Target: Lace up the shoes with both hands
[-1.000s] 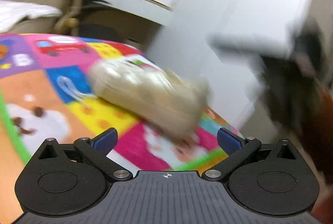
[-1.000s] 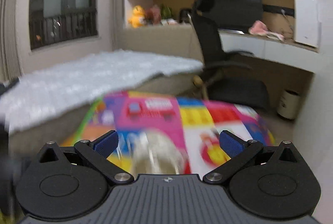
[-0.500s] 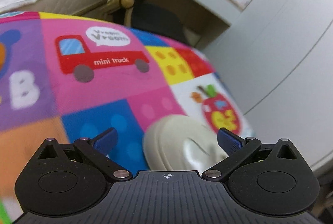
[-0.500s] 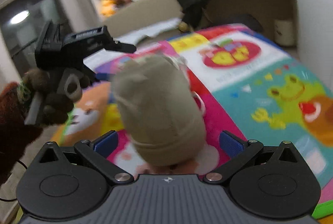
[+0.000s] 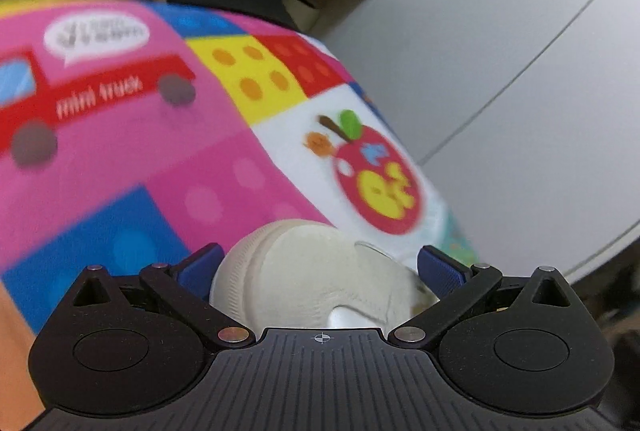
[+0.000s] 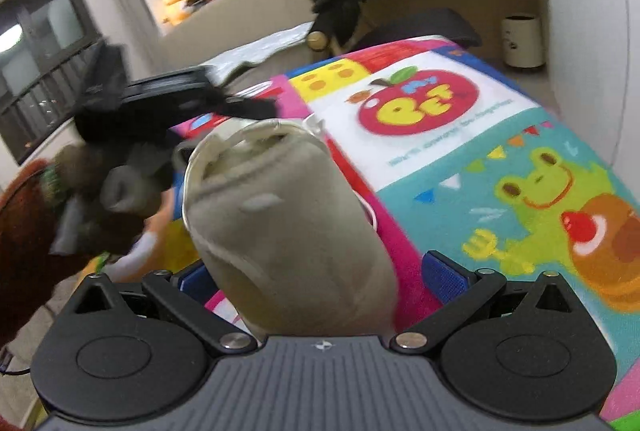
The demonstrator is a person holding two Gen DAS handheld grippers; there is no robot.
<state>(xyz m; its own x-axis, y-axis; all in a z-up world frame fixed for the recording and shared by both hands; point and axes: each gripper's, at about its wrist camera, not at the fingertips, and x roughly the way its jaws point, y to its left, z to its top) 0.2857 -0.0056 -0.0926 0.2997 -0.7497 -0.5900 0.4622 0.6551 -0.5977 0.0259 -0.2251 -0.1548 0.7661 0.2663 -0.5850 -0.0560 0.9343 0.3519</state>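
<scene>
Right gripper (image 6: 322,277): hanging with jaws spread wide, straddling the toe of the shoe, gripping nothing.
Left gripper (image 5: 318,271): also standing spread, its blue pads flanking the shoe's end.
Shoe (image 6: 280,215): one beige shoe, lying on the play mat (image 6: 500,151) toward its middle; its opening showing only blurred lining.
Person's gloved hand (image 6: 88,191): holding the left gripper beyond the shoe.
Bin (image 6: 524,41): one, standing past the mat's far edge, contents hidden.

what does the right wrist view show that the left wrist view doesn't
Only the right wrist view shows the left claw from outside, the gloved hand holding it, the frog picture and the shoe's opening. Only the left wrist view shows the mini truck picture in full and the shoe's rounded end up close. Both show the beige shoe, the play mat's apple picture, and open claws.
</scene>
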